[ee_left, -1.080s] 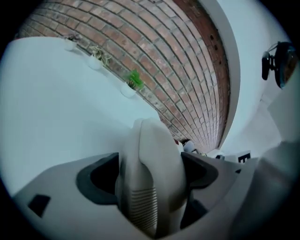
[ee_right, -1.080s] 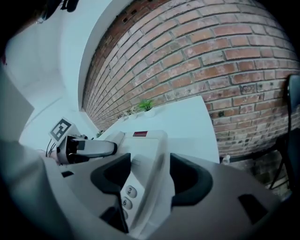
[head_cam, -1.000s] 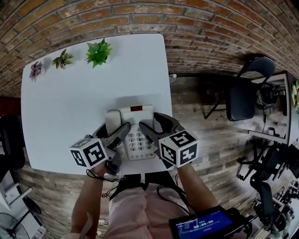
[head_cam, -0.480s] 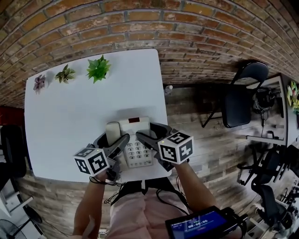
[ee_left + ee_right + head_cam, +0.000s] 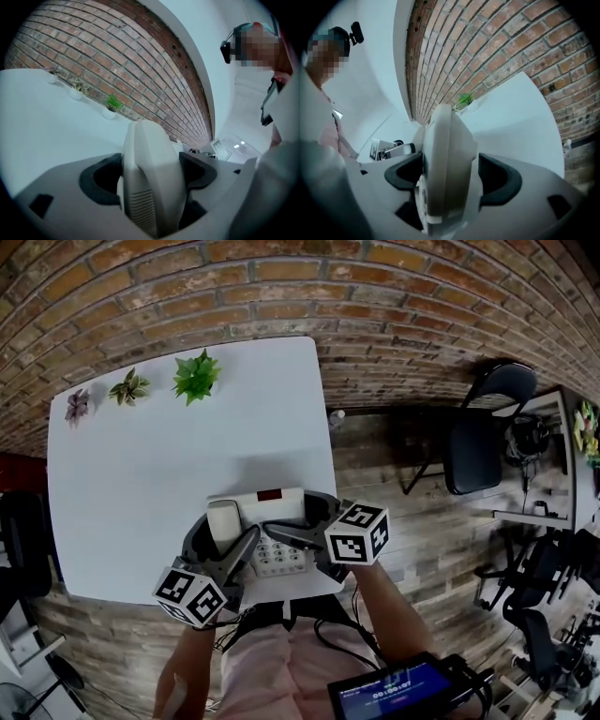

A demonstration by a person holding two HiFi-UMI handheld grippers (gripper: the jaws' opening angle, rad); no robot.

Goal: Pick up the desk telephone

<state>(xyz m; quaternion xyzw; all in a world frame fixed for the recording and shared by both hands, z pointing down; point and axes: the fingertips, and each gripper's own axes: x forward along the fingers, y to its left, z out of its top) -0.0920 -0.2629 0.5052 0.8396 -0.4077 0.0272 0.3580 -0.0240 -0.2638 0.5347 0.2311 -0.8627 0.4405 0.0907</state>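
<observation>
The white desk telephone [image 5: 272, 507] sits near the front edge of the white table [image 5: 141, 474], its handset [image 5: 223, 521] on the left and its body tilted. My left gripper [image 5: 225, 532] has its jaws closing over the handset side. In the left gripper view both dark pads [image 5: 101, 178] touch the telephone [image 5: 152, 178]. My right gripper [image 5: 305, 519] straddles the telephone's right side with its jaws opening. In the right gripper view the telephone [image 5: 445, 164] stands edge-on between the pads, with a thin gap at the right pad [image 5: 499, 176].
Three small potted plants [image 5: 196, 376] [image 5: 128, 387] [image 5: 77, 406] stand along the table's far edge by the brick wall. A black chair [image 5: 483, 437] stands on the wooden floor to the right. The table's front edge runs just below the telephone.
My left gripper has risen and rolled, and the telephone's handset side has tipped up with it. My right gripper has shifted slightly, and its jaws stand wider.
</observation>
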